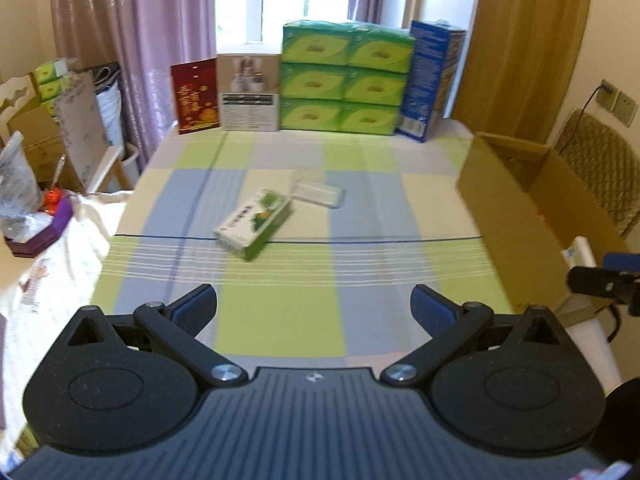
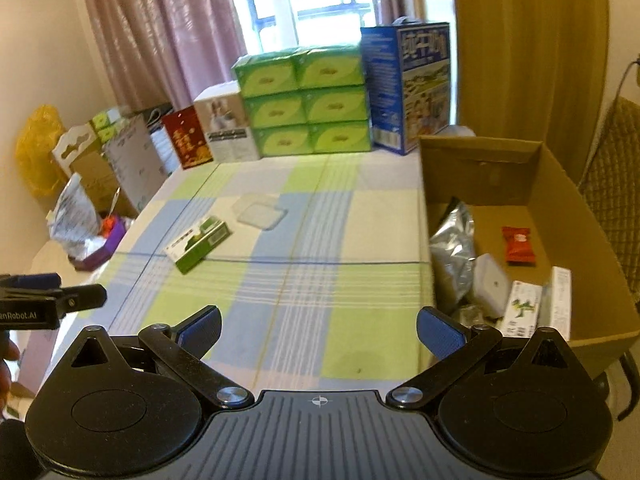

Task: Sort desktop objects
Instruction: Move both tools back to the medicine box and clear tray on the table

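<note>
A green and white carton (image 1: 256,224) (image 2: 199,244) lies flat in the middle of the checked tablecloth. Just behind it sits a clear plastic case (image 1: 319,193) (image 2: 261,211). My left gripper (image 1: 314,306) hovers open over the near part of the table, well short of both. My right gripper (image 2: 319,330) is open too and holds nothing, beside the cardboard box (image 1: 520,216) (image 2: 520,168) at the table's right edge. That box holds a silver bag (image 2: 454,252), a red packet (image 2: 519,245), a white square item (image 2: 493,282) and small cartons (image 2: 524,308).
Stacked green tissue packs (image 1: 346,76) (image 2: 306,100), a blue carton (image 1: 430,80) (image 2: 408,84), a white box (image 1: 250,92) and a red card (image 1: 195,96) line the table's far edge. Bags and boxes crowd the floor at left (image 2: 80,216). A quilted chair (image 1: 604,168) stands at right.
</note>
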The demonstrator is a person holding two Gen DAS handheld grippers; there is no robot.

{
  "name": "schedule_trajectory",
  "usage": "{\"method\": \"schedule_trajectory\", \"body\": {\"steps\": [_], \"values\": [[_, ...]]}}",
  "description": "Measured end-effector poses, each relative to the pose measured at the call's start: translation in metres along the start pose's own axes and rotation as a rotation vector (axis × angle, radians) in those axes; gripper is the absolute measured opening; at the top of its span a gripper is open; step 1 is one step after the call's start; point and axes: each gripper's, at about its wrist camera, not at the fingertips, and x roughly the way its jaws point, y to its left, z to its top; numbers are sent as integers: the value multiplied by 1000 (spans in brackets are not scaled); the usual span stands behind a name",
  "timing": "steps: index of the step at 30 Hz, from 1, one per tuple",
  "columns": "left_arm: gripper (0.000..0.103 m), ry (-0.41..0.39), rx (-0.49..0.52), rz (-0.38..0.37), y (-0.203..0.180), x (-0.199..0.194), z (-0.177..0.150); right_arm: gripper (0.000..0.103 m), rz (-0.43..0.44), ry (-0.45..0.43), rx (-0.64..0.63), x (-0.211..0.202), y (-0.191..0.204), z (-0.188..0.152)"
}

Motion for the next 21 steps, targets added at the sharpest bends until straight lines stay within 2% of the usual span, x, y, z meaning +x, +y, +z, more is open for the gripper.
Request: {"method": "schedule_trajectory", "body": {"steps": [6,21], "values": [[101,24,39,26,21,10,-4,101,5,28,-42,17,12,2],[101,92,140,43,39,66,4,101,0,91,-159,79,30,28]]}}
